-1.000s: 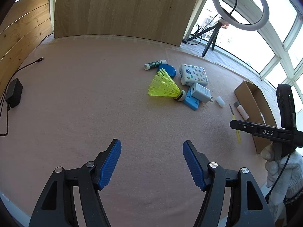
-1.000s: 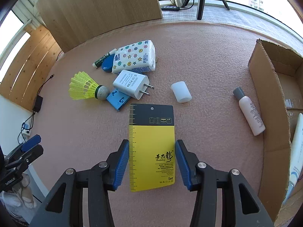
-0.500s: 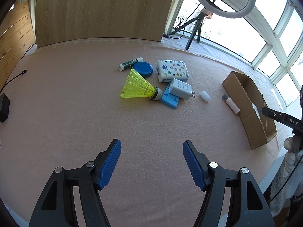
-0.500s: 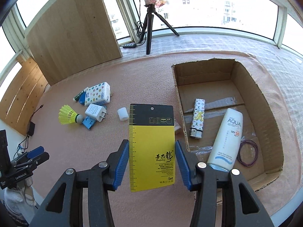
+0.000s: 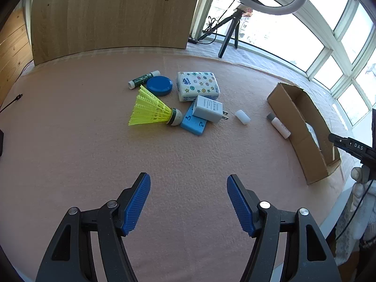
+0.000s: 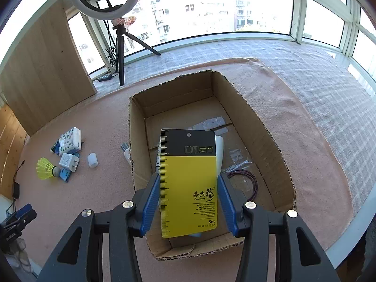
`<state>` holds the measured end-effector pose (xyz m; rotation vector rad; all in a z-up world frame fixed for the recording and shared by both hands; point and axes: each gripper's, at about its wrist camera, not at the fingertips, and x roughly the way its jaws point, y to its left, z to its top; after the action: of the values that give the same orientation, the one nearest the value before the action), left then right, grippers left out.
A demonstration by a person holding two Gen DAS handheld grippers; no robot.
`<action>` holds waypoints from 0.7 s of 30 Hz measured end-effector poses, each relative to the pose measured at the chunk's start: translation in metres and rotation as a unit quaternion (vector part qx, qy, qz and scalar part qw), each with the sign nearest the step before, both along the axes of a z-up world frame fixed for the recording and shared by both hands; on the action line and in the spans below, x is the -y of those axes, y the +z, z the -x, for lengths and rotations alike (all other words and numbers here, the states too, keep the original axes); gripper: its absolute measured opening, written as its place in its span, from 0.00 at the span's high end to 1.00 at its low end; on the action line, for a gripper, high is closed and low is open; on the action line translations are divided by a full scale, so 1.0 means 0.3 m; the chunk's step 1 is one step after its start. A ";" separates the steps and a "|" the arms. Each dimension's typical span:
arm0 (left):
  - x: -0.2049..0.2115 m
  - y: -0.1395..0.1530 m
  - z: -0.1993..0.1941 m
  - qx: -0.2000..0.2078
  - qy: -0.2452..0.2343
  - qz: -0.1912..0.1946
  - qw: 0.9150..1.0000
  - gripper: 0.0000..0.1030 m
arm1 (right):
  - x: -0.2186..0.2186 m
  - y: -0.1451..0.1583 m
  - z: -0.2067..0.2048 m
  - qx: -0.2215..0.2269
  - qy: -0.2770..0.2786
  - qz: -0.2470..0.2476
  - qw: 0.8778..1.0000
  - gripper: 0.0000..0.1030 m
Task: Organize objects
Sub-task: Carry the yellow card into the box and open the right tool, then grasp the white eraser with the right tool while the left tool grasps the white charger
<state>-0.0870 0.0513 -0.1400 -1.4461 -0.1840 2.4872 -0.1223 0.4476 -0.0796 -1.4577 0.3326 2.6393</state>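
We see a pink cloth [image 5: 94, 141] covering the table, with a bright yellow shuttlecock [image 5: 152, 111] tipped by a white cork ringed in dark green. Just right of it lie a light blue block [image 5: 193, 124] and a white charger [image 5: 208, 109]. Farther off sit a white tissue pack [image 5: 198, 85] dotted with coloured stars and circles, a dark blue round lid [image 5: 159, 85], and a green-and-white tube [image 5: 143, 79]. Our right gripper [image 6: 189, 202], black with blue pads, frames a card [image 6: 188, 183] that is black on top and yellow below, over a brown cardboard box [image 6: 265, 141]. A purple loop [image 6: 249, 183] lies inside.
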 end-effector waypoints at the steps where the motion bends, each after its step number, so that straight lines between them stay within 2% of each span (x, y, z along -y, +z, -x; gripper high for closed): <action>1: -0.003 0.000 0.000 0.000 -0.001 0.000 1.000 0.31 | -0.003 -0.002 -0.001 0.001 -0.001 -0.001 1.000 0.56; 3: -0.007 0.002 0.002 -0.001 -0.001 0.000 1.000 0.31 | -0.005 -0.004 -0.001 0.001 0.001 -0.002 1.000 0.54; 5: -0.010 0.001 0.004 -0.001 -0.001 0.000 1.000 0.31 | -0.002 -0.005 0.003 0.009 0.001 -0.008 1.000 0.39; 6: -0.011 0.001 0.004 -0.001 -0.001 0.001 1.000 0.31 | 0.000 -0.003 0.002 0.006 -0.001 -0.012 1.000 0.38; 14: -0.012 0.005 0.005 -0.001 -0.002 0.003 1.000 0.31 | 0.010 0.010 0.000 0.000 0.005 -0.020 1.000 0.38; 21: -0.020 0.004 0.015 -0.003 -0.010 0.009 1.000 0.31 | 0.041 0.042 -0.002 -0.019 0.023 0.008 1.000 0.38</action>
<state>-0.0915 0.0573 -0.1386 -1.4408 -0.1465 2.4821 -0.1216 0.4353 -0.0669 -1.4380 0.3279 2.7097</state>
